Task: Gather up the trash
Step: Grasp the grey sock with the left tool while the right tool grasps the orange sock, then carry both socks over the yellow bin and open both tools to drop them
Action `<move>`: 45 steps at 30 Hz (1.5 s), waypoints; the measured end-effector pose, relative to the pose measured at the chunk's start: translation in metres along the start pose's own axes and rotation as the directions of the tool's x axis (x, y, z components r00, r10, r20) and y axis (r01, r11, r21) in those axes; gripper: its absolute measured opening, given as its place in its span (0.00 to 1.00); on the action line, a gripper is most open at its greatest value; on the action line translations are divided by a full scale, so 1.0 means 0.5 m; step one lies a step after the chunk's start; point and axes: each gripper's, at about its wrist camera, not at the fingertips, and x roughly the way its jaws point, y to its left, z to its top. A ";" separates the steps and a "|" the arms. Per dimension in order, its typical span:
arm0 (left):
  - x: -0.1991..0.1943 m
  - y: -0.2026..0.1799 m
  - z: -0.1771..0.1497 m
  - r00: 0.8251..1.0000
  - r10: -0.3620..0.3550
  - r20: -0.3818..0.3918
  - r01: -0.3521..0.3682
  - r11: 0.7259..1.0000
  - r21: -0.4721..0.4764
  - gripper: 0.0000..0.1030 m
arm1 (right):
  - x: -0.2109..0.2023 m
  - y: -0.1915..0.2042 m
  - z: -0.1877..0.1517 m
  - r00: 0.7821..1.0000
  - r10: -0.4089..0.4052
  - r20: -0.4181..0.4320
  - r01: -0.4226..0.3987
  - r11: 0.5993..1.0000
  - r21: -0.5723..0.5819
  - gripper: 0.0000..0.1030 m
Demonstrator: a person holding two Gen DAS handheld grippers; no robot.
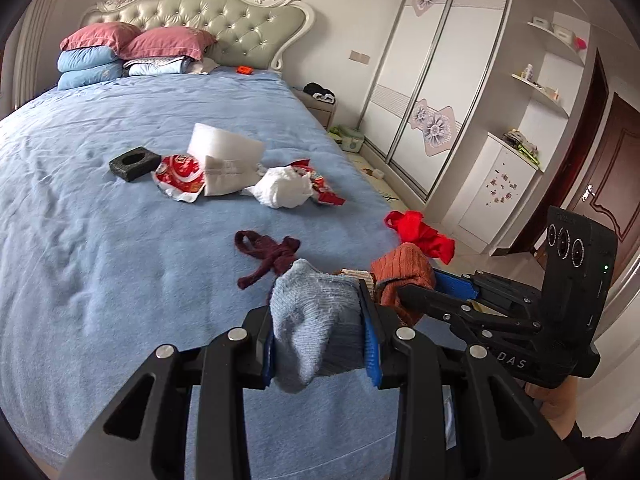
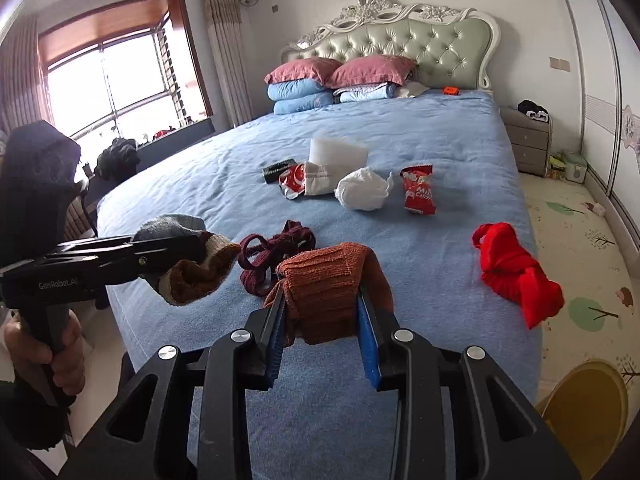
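**Both Grippers Loaded With Socks; Trash Lies Mid-Bed**

The left gripper (image 1: 318,312) has its jaws clamped on a light blue sock (image 1: 316,320) near the foot of the bed (image 1: 100,240). The right gripper (image 2: 322,312) has its jaws clamped on a rust-orange sock (image 2: 328,292). A maroon sock (image 2: 272,256) lies just ahead of both grippers. A red garment (image 2: 516,268) sits at the bed's right edge.

The trash lies further up the blue sheet: a black foam block (image 1: 134,162), a red wrapper (image 1: 180,176), white foam packaging (image 1: 226,160), a crumpled white wad, possibly tissue (image 1: 284,188), and a red candy packet (image 2: 418,190).
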 end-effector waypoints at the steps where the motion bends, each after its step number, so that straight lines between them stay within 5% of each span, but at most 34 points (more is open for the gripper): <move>1: 0.008 -0.014 0.007 1.000 -0.012 -0.001 0.012 1.000 0.008 0.33 | -0.022 -0.014 0.001 1.000 -0.004 0.022 0.003 1.000 0.015 0.31; 7: 0.079 -0.107 0.042 0.994 -0.108 -0.034 0.110 0.992 0.057 0.33 | -0.151 -0.097 -0.003 0.984 -0.130 0.123 0.122 0.990 0.069 0.31; 15: 0.201 -0.288 0.066 0.968 -0.215 -0.130 0.235 0.958 0.164 0.33 | -0.283 -0.244 -0.040 0.930 -0.331 0.157 0.302 0.936 0.182 0.31; 29: 0.445 -0.560 0.043 0.874 -0.294 -0.388 0.402 0.886 0.233 0.34 | -0.386 -0.449 -0.183 0.830 -0.557 0.005 0.515 0.770 0.377 0.31; 40: 0.589 -0.652 0.021 0.828 -0.256 -0.499 0.415 0.878 0.238 0.35 | -0.382 -0.545 -0.247 0.814 -0.573 -0.096 0.551 0.711 0.436 0.32; 41: 0.597 -0.658 0.022 0.826 -0.258 -0.502 0.416 0.879 0.232 0.44 | -0.381 -0.550 -0.248 0.810 -0.578 -0.098 0.557 0.708 0.433 0.38; 42: 0.605 -0.662 0.025 0.827 -0.263 -0.498 0.415 0.882 0.224 0.74 | -0.377 -0.556 -0.248 0.804 -0.584 -0.109 0.569 0.702 0.428 0.62; 43: 0.610 -0.664 0.030 0.834 -0.259 -0.487 0.404 0.888 0.220 0.94 | -0.372 -0.562 -0.248 0.784 -0.605 -0.138 0.600 0.683 0.418 0.78; 44: 0.609 -0.667 0.036 0.851 -0.256 -0.459 0.388 0.895 0.221 0.96 | -0.372 -0.568 -0.251 0.741 -0.652 -0.160 0.651 0.641 0.406 0.92; 45: 0.608 -0.671 0.043 0.864 -0.252 -0.435 0.377 0.898 0.228 0.96 | -0.372 -0.569 -0.253 0.707 -0.688 -0.163 0.685 0.610 0.399 0.92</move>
